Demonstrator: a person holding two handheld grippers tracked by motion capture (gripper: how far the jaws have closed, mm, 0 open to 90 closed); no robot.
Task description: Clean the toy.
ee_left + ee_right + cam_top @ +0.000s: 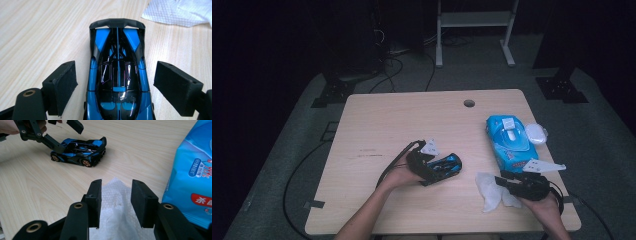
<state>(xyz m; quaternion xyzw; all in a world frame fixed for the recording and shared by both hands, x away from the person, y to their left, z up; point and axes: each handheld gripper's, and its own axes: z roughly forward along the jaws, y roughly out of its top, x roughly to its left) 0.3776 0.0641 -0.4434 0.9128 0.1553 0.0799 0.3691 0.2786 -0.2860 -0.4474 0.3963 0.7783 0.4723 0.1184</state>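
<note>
**Desk:** Where does your left gripper (117, 82) stand?

**Caption:** Your left gripper straddles a blue-and-black toy car (117, 75) on the wooden table (382, 120), jaws spread wide, pads clear of both flanks. The car sits on its wheels, rear wing pointing away from your hand, near the table's middle in the high view.

**Desk:** And your right?

**Caption:** Your right gripper (116, 202) hovers low over a crumpled white wipe (115, 220) near the table's front right edge. Its jaws stand parted with the wipe below and between them; the pads do not press on it. A blue wipes pack (509, 142) lies just beyond the wipe, a small white lid (536, 133) beside it.
</note>
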